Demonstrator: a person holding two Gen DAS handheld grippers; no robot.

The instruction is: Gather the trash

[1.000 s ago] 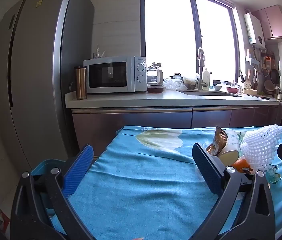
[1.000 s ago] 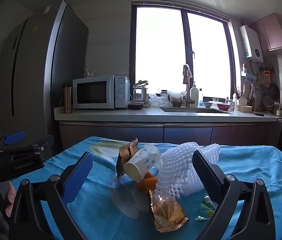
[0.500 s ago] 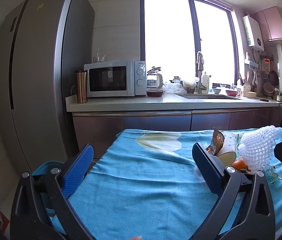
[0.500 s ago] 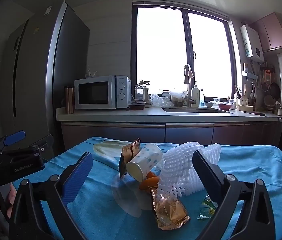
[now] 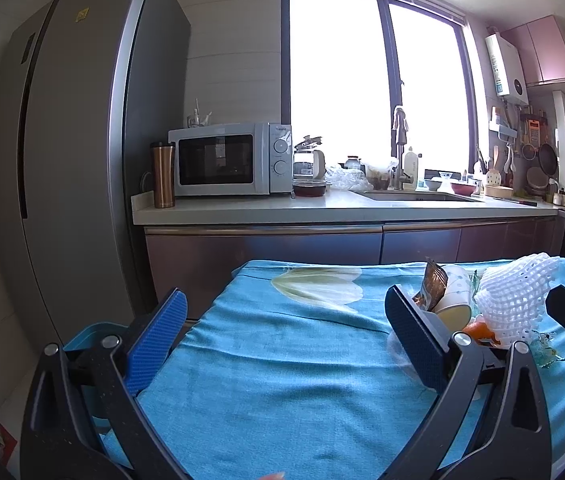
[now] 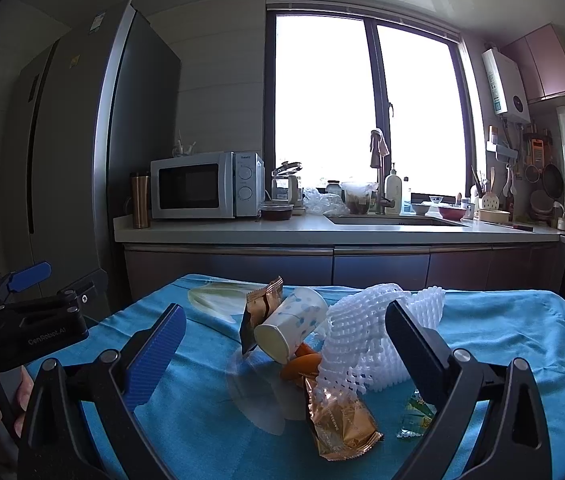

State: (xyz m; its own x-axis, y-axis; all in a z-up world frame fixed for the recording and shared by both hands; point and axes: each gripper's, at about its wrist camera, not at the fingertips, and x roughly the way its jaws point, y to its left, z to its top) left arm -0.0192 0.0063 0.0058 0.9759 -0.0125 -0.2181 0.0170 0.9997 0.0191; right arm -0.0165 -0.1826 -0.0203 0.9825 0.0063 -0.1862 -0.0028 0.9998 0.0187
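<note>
A pile of trash lies on the blue cloth (image 6: 502, 320): a tipped white paper cup (image 6: 292, 328), white foam fruit netting (image 6: 366, 340), a gold snack wrapper (image 6: 340, 426), a second brown wrapper (image 6: 260, 312), orange peel (image 6: 302, 364), a clear plastic lid (image 6: 258, 396) and a small green wrapper (image 6: 414, 420). My right gripper (image 6: 282, 356) stands open just in front of the pile, nothing between its fingers. My left gripper (image 5: 286, 336) is open over the bare cloth (image 5: 282, 360), with the cup (image 5: 454, 300) and netting (image 5: 514, 300) to its right.
A blue bin (image 5: 94, 330) stands on the floor left of the table. Behind are a tall grey fridge (image 5: 82, 160), a counter with a microwave (image 5: 228, 160), a copper tumbler (image 5: 162, 174) and a sink (image 5: 418, 196). A hand holds the left gripper's body (image 6: 38, 320).
Both views have drawn back and tilted up slightly, so the table and pile sit a little lower in view. Both grippers stay open; the trash has not moved.
</note>
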